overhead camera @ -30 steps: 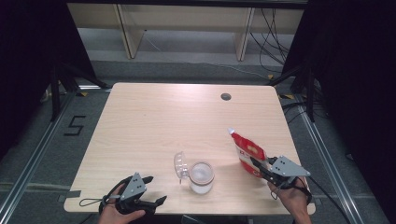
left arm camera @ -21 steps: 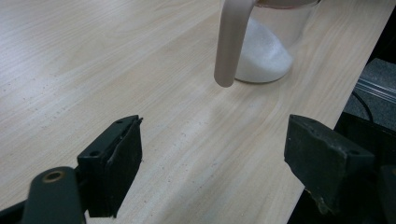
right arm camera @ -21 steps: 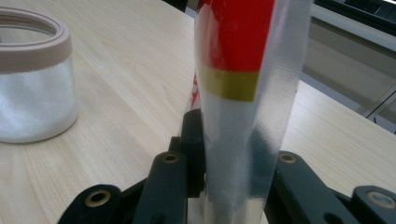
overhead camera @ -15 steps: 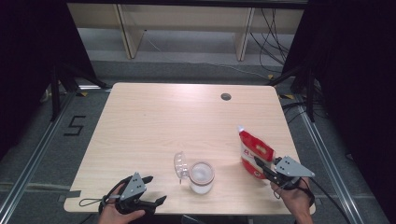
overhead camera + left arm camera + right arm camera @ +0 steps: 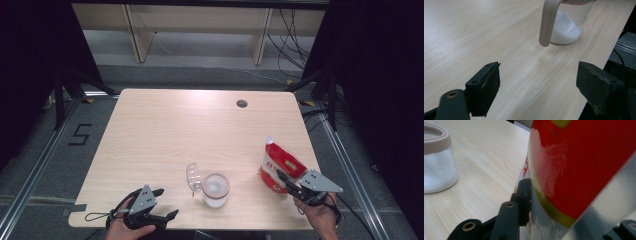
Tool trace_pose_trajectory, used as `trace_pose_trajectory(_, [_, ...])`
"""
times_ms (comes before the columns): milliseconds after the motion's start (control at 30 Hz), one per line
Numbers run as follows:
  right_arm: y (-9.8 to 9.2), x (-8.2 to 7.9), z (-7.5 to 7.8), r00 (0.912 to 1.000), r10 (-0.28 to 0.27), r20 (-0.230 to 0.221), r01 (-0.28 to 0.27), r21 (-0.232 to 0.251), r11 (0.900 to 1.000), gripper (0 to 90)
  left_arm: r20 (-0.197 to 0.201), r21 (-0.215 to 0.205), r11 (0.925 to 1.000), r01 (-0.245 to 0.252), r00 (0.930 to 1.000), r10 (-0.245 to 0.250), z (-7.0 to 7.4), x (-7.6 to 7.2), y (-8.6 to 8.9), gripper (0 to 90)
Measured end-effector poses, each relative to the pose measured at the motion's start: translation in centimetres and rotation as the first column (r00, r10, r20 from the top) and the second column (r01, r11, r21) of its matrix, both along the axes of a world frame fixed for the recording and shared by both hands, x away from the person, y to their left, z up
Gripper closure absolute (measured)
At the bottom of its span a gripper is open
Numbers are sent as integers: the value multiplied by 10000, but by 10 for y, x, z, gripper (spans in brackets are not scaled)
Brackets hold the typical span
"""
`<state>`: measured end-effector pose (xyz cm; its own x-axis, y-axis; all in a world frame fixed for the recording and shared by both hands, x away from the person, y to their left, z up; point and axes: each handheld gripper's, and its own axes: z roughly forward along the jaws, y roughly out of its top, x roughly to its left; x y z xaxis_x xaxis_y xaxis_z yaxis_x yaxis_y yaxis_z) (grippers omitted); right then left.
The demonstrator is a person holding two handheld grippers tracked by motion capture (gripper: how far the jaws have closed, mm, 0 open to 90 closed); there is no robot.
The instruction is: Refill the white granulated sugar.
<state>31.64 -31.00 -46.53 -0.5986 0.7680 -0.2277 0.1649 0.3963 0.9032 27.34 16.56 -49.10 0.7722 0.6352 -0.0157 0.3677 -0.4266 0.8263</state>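
A red and silver pouch stands upright on the table near the right edge. My right gripper holds it low down from the near side. In the right gripper view the pouch sits between the jaws, and the left pad still touches its side. Those jaws have just been opening. A clear jar with white powder and a pale pink rim stands at the front middle, its clear lid swung open to the left. My left gripper rests open at the front left, aimed at the jar.
The wooden table has a dark cable hole at the back right. Its front edge runs just under both hands. A shelf frame stands on the floor beyond the far edge.
The pouch has moved right and down with my right gripper, from tilted to standing upright on the table. The left gripper has not moved.
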Motion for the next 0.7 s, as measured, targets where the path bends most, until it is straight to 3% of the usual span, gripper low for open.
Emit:
trace_pose_trajectory(233, [-1,0,1,9999,-90,107,90,-4,10000,640,12,-15,10000,-9,10000,9,0,0,0,190])
trace_pose_trajectory(300, [-2,-2,1,9997,-208,116,207,111,9997,615,-15,-304,9995,-118,9999,118,-1,0,-2,190])
trace_pose_trajectory(433, [-4,-6,2,9993,-349,91,346,351,9988,531,-40,-190,9998,-23,10000,22,0,1,-2,190])
trace_pose_trajectory(467, [-3,-7,2,9989,-477,13,476,614,9970,512,-3,-312,9995,-93,10000,93,-1,0,-3,190])
trace_pose_trajectory(500, [-4,-8,2,9988,-478,-89,482,540,9974,491,-10,-300,9995,-83,10000,82,-1,1,-3,190])
trace_pose_trajectory(533, [-5,-9,2,9980,-596,207,581,643,9962,472,39,-221,9997,-59,10000,60,-1,1,-3,190])
trace_pose_trajectory(567, [-4,-11,2,9987,-483,-175,496,859,9951,462,41,-167,9999,2,10000,-1,0,1,-3,190])
trace_pose_trajectory(600, [-5,-13,3,9984,-532,-180,547,908,9944,448,106,-113,9999,59,9999,-57,0,2,-3,190])
trace_pose_trajectory(633, [-5,-13,3,9978,-660,23,655,924,9936,432,90,-174,9998,45,10000,-43,0,2,-3,190])
trace_pose_trajectory(667, [-4,-15,3,9974,-712,-137,722,925,9931,419,119,4,9999,135,9998,-135,1,3,-1,190])
trace_pose_trajectory(700, [-5,-16,3,9971,-766,52,758,910,9930,417,95,-192,9998,24,10000,-22,0,2,-3,190])
